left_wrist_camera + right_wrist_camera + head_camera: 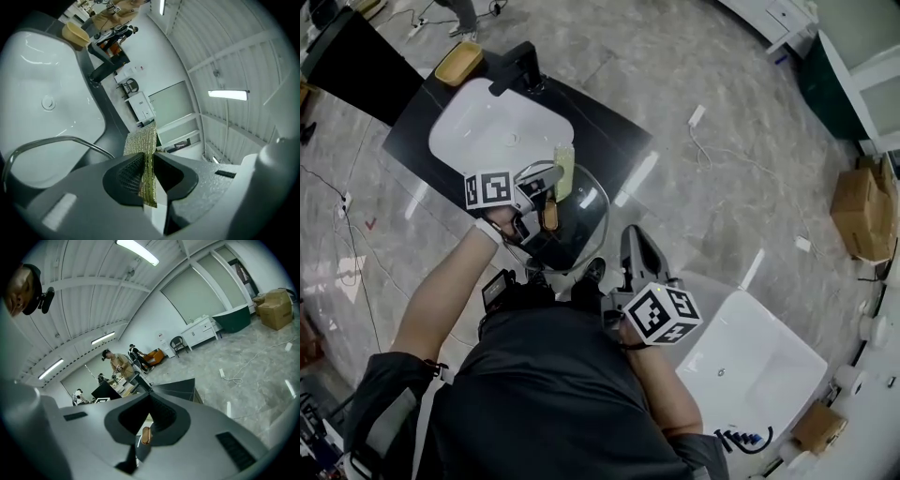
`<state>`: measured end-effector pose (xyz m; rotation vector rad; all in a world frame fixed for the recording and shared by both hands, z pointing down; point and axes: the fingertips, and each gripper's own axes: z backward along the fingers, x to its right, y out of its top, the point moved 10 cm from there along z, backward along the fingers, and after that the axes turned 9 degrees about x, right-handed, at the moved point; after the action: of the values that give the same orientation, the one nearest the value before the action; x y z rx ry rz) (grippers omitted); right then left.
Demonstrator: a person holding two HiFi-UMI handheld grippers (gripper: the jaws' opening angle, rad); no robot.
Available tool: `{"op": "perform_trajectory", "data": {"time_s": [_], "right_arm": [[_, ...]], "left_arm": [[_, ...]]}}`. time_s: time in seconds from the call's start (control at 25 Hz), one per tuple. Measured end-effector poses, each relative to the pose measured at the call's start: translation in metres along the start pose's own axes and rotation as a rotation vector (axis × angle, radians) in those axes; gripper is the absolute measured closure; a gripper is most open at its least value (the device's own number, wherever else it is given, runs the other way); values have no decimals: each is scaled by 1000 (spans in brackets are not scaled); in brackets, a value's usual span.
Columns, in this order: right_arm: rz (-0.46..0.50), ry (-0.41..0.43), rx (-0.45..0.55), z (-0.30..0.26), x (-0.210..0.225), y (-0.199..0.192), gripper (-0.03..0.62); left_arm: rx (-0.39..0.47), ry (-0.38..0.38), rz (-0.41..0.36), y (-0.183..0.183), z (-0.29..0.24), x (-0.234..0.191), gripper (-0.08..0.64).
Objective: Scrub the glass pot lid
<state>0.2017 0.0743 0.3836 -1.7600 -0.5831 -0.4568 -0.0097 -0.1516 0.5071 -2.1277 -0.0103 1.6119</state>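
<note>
Left gripper [549, 181] [147, 172]: jaws closed flat on a yellow-green scouring pad [565, 170] [142, 140]. The pad is held upright, and most of it stands out past the jaw tips.

Just below and beside the left gripper, the glass pot lid [584, 228] is seen raised and tilted over the near edge of the black counter [611, 141]. Its metal rim [61, 139] curves to the left of the jaws in the left gripper view. The pad is held at the lid's far edge; contact cannot be confirmed. The lid's brown knob [550, 216] is seen close under the left gripper.

Right gripper [628, 239] [150, 401]: jaws drawn together, apparently pinched on the lid's near right rim. The glass itself is hard to make out there. The knob [146, 435] is seen through the gap beneath the jaw tips.

Beyond the left gripper, a white sink [487, 127] [33, 75] is set into the counter. A black faucet [517, 67] [105, 70] and a tan tray [457, 64] [75, 33] are noted at the sink's far end.

Right of the right gripper and nearer the person, a second white basin [759, 366] is seen. Cardboard boxes [862, 211] [274, 305] are noted far to its right.
</note>
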Motion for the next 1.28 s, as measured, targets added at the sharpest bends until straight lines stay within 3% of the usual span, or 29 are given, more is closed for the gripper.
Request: {"op": "perform_trajectory", "data": {"time_s": [0.28, 0.48, 1.08, 1.28], "right_arm": [[-25, -41, -11, 0, 8, -1, 586], [-28, -43, -27, -5, 7, -5, 586], [-19, 37, -114, -41, -17, -22, 586], [13, 76, -142, -50, -28, -27, 586]], "left_arm": [[-17, 27, 187, 10, -13, -38, 494], [-41, 142, 276, 7, -6, -75, 497], [9, 261, 274, 16, 81, -114, 502], [-14, 313, 209, 17, 119, -121, 502]]}}
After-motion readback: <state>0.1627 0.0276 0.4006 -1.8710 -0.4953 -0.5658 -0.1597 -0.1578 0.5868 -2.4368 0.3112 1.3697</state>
